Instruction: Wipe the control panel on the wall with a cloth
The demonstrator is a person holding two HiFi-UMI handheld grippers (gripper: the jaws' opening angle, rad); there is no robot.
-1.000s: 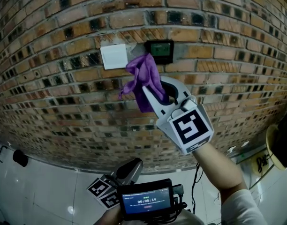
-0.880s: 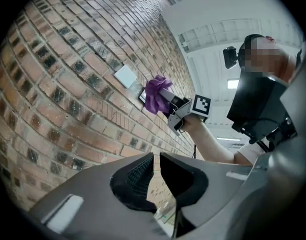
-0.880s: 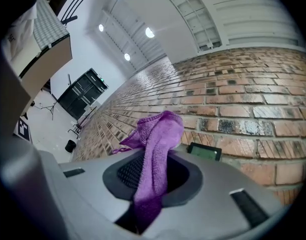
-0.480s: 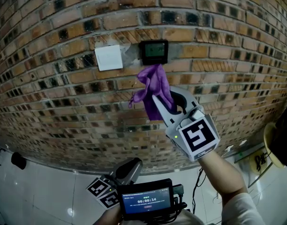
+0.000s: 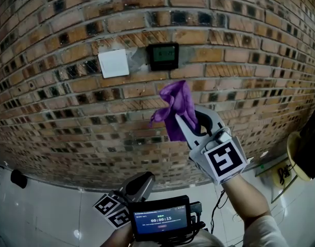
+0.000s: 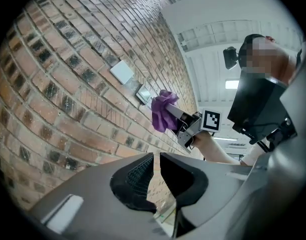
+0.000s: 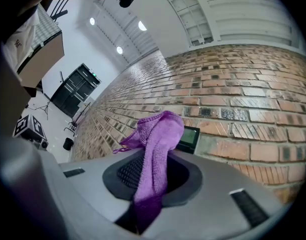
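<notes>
The control panel (image 5: 163, 56) is a small dark screen set in the brick wall (image 5: 54, 102). My right gripper (image 5: 181, 118) is shut on a purple cloth (image 5: 175, 106), which bunches above the jaws just below and right of the panel, clear of it. The right gripper view shows the cloth (image 7: 158, 149) draped between the jaws, with the panel (image 7: 187, 138) just behind it. My left gripper (image 5: 142, 185) hangs low at the bottom centre, away from the wall. Its jaws stand almost together with nothing between them (image 6: 156, 170). The left gripper view also shows the cloth (image 6: 163, 115) and panel (image 6: 143, 95).
A white switch plate (image 5: 114, 64) is fixed left of the panel. A small screen with a timer (image 5: 160, 220) sits at the bottom edge. White floor tiles (image 5: 44, 215) lie below the wall, with a dark object (image 5: 18, 178) at left and a pale round thing (image 5: 297, 156) at right.
My right gripper has carried the cloth down and to the right, off the panel's lower edge. The panel now shows whole. The left gripper has stayed put.
</notes>
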